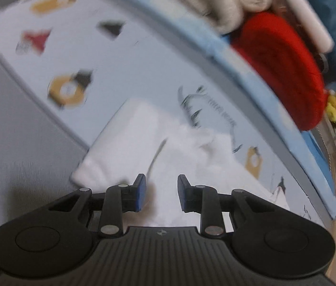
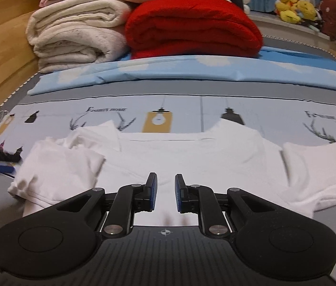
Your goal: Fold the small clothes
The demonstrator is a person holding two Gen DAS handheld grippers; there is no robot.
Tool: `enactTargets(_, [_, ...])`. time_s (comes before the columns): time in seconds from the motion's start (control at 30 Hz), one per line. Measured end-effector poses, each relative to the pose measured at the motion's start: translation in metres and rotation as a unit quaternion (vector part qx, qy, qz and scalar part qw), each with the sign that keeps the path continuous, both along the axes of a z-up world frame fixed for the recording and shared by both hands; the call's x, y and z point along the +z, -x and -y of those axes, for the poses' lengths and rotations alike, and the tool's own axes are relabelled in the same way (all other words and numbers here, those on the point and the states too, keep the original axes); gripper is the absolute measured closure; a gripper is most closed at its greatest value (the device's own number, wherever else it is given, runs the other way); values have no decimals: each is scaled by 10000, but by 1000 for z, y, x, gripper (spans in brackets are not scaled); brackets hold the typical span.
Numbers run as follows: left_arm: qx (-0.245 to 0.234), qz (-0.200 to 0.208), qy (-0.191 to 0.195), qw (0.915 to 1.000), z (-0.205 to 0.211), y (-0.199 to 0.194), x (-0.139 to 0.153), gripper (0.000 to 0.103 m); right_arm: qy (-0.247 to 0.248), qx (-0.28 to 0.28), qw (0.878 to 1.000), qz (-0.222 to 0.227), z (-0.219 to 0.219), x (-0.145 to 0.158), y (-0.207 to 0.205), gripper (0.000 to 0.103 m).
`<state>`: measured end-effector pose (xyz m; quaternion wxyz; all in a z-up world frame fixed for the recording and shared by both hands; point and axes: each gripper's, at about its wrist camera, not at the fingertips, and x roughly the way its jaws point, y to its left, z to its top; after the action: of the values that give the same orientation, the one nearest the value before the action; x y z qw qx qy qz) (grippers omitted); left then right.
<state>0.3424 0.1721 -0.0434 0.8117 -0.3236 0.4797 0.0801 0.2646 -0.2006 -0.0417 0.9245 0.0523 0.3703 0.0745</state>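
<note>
On the printed bedsheet (image 2: 187, 102), a white T-shirt (image 2: 191, 157) is laid flat, one sleeve (image 2: 58, 169) folded inward. Right gripper (image 2: 165, 191): fingers parted narrowly above the shirt, nothing clasped. Left gripper (image 1: 162, 194): fingers parted over white cloth, nothing pinched. Behind are stacked a red blanket (image 2: 191, 28) and a cream blanket (image 2: 77, 38).
</note>
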Motion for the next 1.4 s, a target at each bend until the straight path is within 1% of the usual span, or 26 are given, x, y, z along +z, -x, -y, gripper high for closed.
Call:
enactTargets(0.07, [161,-168,147,9996,-6,-1,-11,72,-20,76,10000,-39,-6,-2,-4,87])
enactTargets(0.13, [166,-191,118,9996,-9,-5,-16,72,-50,148,9998,-76,-10,-4,-7,87])
enactTargets(0.23, [-60,-219,57,9997,-1,-15,-21,72,-114,378,9992,-112,-16,-6,-9,87])
enactTargets(0.33, [-274,-366,-29,9990,8,-21,-28,72,-130,645,9978,-84,-23,-7,-7,87])
enactTargets(0.47, [-409,-477,-254,9977,15,-18,-34,72,-146,941,9955,-11,-31,-4,-6,86])
enactTargets(0.57, [-542,-468,-420,9966,21,-19,-33,73,-171,1068,9941,-13,-35,-3,-5,83])
enactTargets(0.6, [-593,-473,-463,9960,23,-20,-33,76,-172,1091,9939,-17,-36,-3,-5,80])
enactTargets(0.63, [-663,-469,-508,9954,26,-20,-32,88,-167,1114,9936,-18,-37,-3,-4,80])
enactTargets(0.67, [-759,-448,-568,9945,29,-20,-31,95,-155,1139,9934,-15,-39,-4,-3,80])
enactTargets(0.7, [-820,-402,-615,9939,32,-21,-30,97,-140,1160,9932,-10,-39,-4,-2,80])
enactTargets(0.77, [-972,-202,-663,9928,39,-20,-20,99,-97,1201,9927,18,-40,-4,0,79])
enactTargets(0.83, [-1265,122,-521,9905,49,-18,-7,99,-19,1260,9920,75,-41,-5,3,77])
enactTargets(0.87, [-1503,303,-402,9874,57,-17,2,99,16,1283,9917,104,-42,-5,4,73])
enactTargets(0.9, [-1757,501,-274,9828,65,-15,9,99,52,1304,9914,140,-43,-5,5,66])
enactTargets(0.97, [-2167,806,47,9729,80,-11,20,99,101,1385,9900,242,-46,-5,8,57])
enactTargets(1.0, [-2343,903,219,9677,88,-11,23,99,159,1446,9889,300,-48,-5,10,53])
enactTargets(1.03, [-2493,977,356,9628,94,-10,25,99,236,1507,9877,338,-51,-6,12,52])
enactTargets(1.13, [-2938,1145,715,9463,112,-6,30,99,379,1692,9838,450,-59,-6,17,51])
enactTargets(1.2, [-3237,1235,836,9343,123,-2,33,99,448,1705,9831,491,-63,-6,18,51])
enactTargets(1.23, [-3330,1253,867,9305,127,2,33,99,480,1685,9832,510,-64,-6,18,51])
enactTargets(1.3, [-3442,1245,942,9258,135,5,32,99,494,1626,9840,533,-63,-5,17,52])
enactTargets(1.37, [-3487,1219,983,9241,139,4,27,99,498,1497,9859,551,-60,-5,13,55])
enactTargets(1.4, [-3490,1205,994,9240,139,4,26,99,520,1395,9873,563,-58,-5,12,62])
